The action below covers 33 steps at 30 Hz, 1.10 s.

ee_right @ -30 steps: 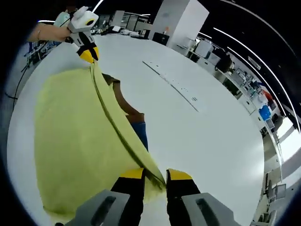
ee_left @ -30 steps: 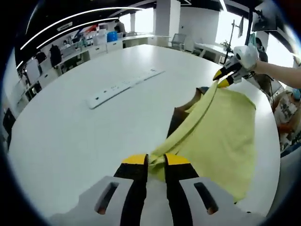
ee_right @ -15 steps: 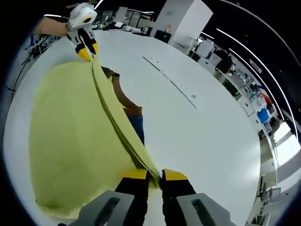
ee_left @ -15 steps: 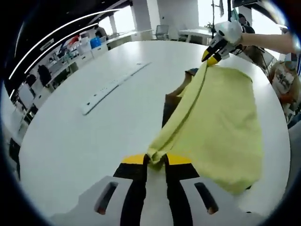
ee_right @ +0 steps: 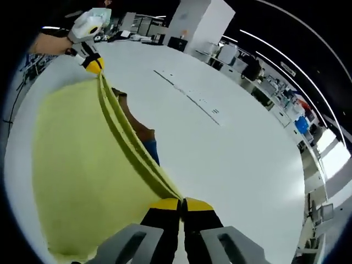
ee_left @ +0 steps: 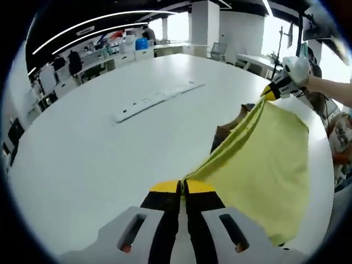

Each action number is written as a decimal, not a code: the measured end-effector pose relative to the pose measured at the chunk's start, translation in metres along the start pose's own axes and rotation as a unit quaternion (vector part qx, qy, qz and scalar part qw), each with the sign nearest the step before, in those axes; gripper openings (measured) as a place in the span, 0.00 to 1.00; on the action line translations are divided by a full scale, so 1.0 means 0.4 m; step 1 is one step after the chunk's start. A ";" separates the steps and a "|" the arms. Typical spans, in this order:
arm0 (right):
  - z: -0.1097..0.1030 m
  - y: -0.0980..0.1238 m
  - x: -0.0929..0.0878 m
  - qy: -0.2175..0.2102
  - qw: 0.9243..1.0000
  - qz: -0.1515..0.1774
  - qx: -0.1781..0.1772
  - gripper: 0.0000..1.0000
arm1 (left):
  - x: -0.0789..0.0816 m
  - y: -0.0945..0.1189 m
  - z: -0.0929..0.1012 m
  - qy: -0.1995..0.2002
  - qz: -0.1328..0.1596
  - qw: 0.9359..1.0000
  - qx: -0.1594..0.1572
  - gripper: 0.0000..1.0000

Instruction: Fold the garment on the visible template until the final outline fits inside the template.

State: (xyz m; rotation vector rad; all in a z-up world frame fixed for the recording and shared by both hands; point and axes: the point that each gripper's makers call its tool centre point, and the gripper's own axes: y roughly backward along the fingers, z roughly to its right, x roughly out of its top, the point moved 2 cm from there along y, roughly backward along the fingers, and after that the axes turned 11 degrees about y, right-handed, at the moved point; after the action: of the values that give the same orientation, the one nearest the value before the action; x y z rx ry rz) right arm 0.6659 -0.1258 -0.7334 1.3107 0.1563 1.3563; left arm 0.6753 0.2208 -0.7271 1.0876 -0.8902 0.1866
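A yellow garment (ee_left: 264, 159) (ee_right: 77, 165) hangs over the white table (ee_left: 99, 159), its upper edge pulled into a taut folded band between the two grippers. My left gripper (ee_left: 182, 187) is shut on one end of that edge. My right gripper (ee_right: 181, 204) is shut on the other end. Each gripper also shows far off in the other's view: the right gripper (ee_left: 273, 92) held by a hand, the left gripper (ee_right: 91, 63) likewise. A brown and blue flat piece (ee_left: 225, 132) (ee_right: 144, 135) peeks out from under the cloth, mostly hidden.
A long white power strip (ee_left: 157, 100) (ee_right: 190, 99) lies on the table beyond the garment. Desks, chairs and shelves stand around the room past the table edge (ee_right: 300, 165). A person's arm (ee_left: 335, 91) reaches in at the right.
Both cameras shifted. The held edge now runs straighter and tighter between the grippers, and both pairs of jaws look pressed closer together on the cloth.
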 end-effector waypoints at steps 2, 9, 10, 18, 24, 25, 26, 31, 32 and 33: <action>0.006 -0.003 -0.005 -0.034 0.999 0.000 -0.001 0.00 | -0.007 -0.008 -0.007 0.017 -0.006 1.000 0.010 0.00; 0.033 -0.007 -0.022 -0.068 0.997 -0.013 -0.034 0.14 | -0.001 -0.012 -0.017 0.042 0.003 0.998 0.035 0.08; 0.036 -0.006 -0.021 -0.075 0.996 -0.011 -0.037 0.16 | -0.002 -0.010 -0.016 0.043 0.003 0.998 0.034 0.12; 0.020 0.021 -0.013 -0.103 0.995 -0.005 -0.020 0.35 | -0.010 0.021 -0.020 0.057 0.019 0.997 0.038 0.40; -0.005 0.050 0.001 -0.122 0.992 0.000 -0.002 0.57 | -0.012 0.065 0.017 0.052 0.040 0.998 0.013 0.50; -0.013 0.058 0.005 -0.127 0.992 0.000 0.000 0.59 | -0.015 0.070 0.024 0.049 0.041 0.998 0.009 0.52; -0.018 0.063 0.007 -0.126 0.992 0.001 0.003 0.63 | -0.018 0.077 0.032 0.044 0.041 0.998 0.006 0.55; -0.054 0.103 0.022 -0.107 0.994 0.002 0.013 0.69 | -0.031 0.121 0.072 0.036 0.055 0.998 -0.017 0.62; -0.060 0.110 0.024 -0.104 0.994 0.003 0.014 0.70 | -0.032 0.128 0.080 0.037 0.058 0.997 -0.022 0.63; -0.070 0.120 0.025 -0.100 0.995 0.003 0.018 0.71 | -0.035 0.138 0.088 0.035 0.062 0.997 -0.028 0.64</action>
State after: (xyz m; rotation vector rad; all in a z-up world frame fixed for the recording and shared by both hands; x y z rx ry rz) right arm 0.6196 -0.1168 -0.7026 1.4689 0.0395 1.2233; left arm 0.6174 0.2223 -0.6931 0.9694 -0.8955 0.2992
